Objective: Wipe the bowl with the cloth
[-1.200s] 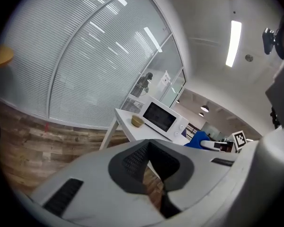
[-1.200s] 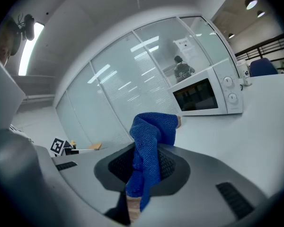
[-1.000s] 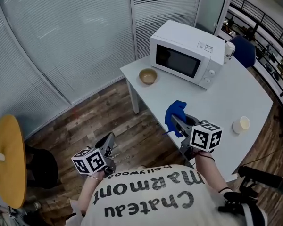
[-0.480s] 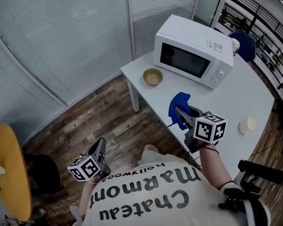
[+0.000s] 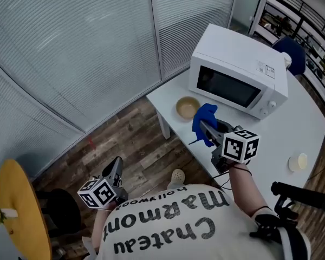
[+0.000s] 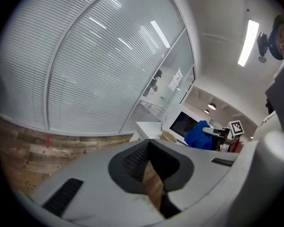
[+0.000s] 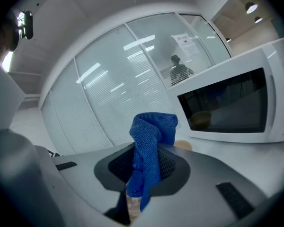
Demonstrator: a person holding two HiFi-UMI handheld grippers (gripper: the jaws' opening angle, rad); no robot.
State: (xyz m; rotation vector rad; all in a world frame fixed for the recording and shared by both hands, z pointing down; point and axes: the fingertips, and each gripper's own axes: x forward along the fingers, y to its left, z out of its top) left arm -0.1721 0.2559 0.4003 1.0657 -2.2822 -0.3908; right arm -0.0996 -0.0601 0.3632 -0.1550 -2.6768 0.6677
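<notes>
A small tan bowl [image 5: 188, 108] sits near the left corner of the white table [image 5: 168, 99], in front of the microwave. My right gripper [image 5: 205, 128] is shut on a blue cloth [image 5: 205, 122], held just off the table's edge, short of the bowl. In the right gripper view the cloth [image 7: 149, 150] hangs bunched between the jaws, and the bowl [image 7: 183, 145] peeks out behind it. My left gripper [image 5: 116, 168] hangs low over the wooden floor, left of the table. Its jaws [image 6: 151, 167] are shut with nothing in them; the bowl [image 6: 169, 136] and cloth [image 6: 199, 135] show far ahead.
A white microwave [image 5: 238, 80] stands behind the bowl. A small white cup [image 5: 299, 161] sits at the table's right side. Glass walls with blinds [image 5: 86, 42] run along the left and back. A round yellow tabletop [image 5: 21, 210] is at the lower left, a blue chair [image 5: 292, 53] at the far right.
The table, microwave and bowl have come nearer in the head view. Both grippers have moved forward with the person. The cloth stays in the right gripper, now close to the bowl.
</notes>
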